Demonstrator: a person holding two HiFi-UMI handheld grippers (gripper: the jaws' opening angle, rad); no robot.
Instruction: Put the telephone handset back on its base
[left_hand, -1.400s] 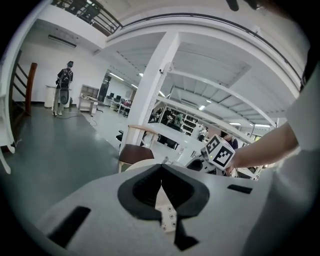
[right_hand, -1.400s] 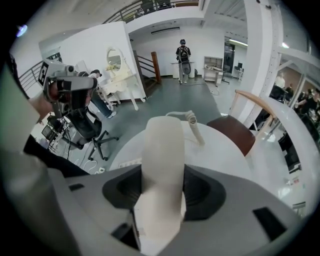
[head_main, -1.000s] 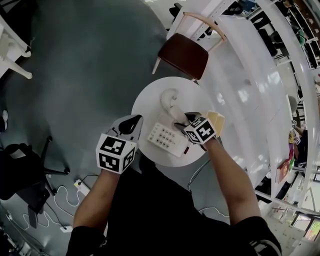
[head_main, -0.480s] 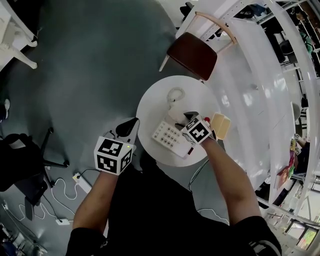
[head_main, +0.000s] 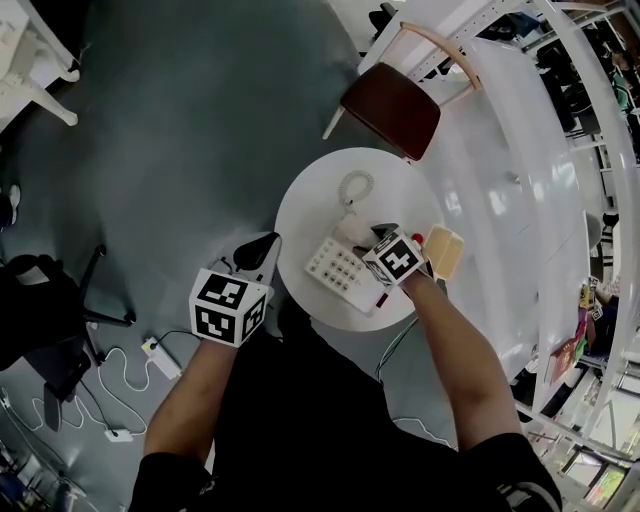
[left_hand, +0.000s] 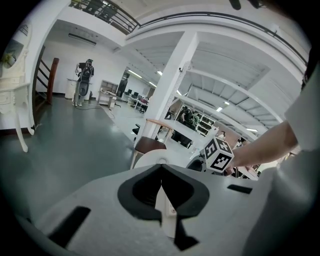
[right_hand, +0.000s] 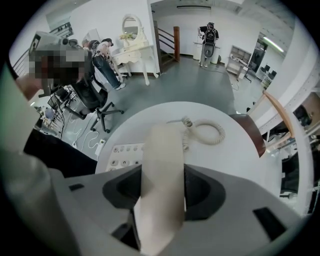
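right gripper (head_main: 376, 236) clamped on handset (right_hand: 160, 167) mid-body, good hold point. likely light, rigid, slick plastic; coiled cord (right_hand: 209, 132) may tug. base (head_main: 343, 272) below. left gripper (head_main: 256, 251) closed, empty.

Cream handset (right_hand: 160, 175) and cord (right_hand: 207, 132), white round table (head_main: 305, 215), dark brown chair seat (head_main: 392, 108), grey floor (head_main: 180, 130).

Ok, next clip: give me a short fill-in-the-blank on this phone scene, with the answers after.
1. The right hand-held gripper is clamped on the telephone ____.
2. The keypad base rests on a ____ white table.
3. The left hand-held gripper, jaws together, holds ____.
Missing words: handset; round; nothing.
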